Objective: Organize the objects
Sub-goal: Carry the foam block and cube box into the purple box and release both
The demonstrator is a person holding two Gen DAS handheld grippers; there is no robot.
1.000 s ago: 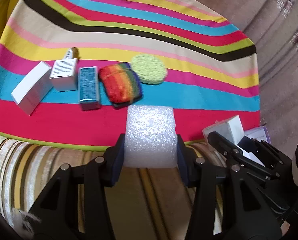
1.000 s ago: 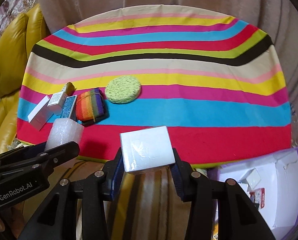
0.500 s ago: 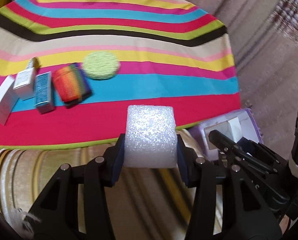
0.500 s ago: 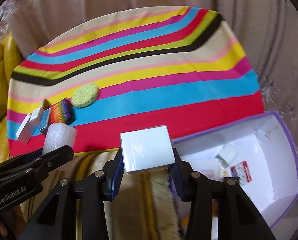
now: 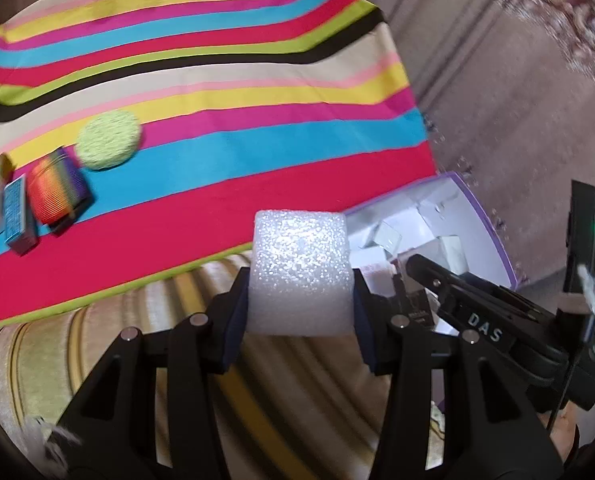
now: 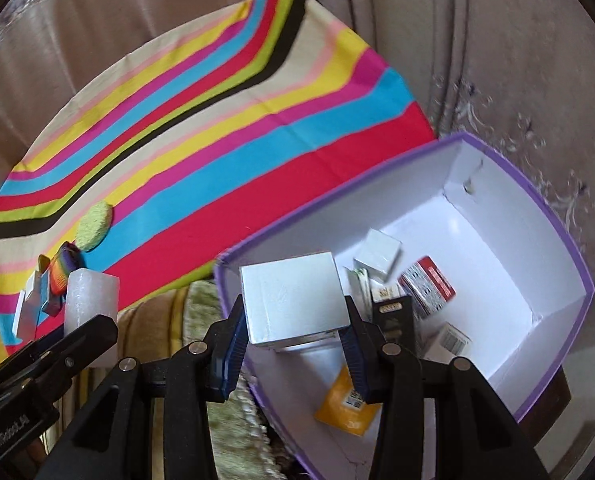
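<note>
Storage box [image 6: 569, 248] rt half free

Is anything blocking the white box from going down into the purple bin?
Nothing visible does. The white box, held by the right gripper, hangs over the open purple bin, with small packages lying on the bin's floor below.

You get bright, even light. The foam block [image 5: 301, 272] sparkles with glare, and the box [image 6: 477, 240] floor washes out white. Motion blur smears the cloth [image 5: 217, 120] and curtain [image 6: 517, 80]; fisheye bends and darkens your edges.
</note>
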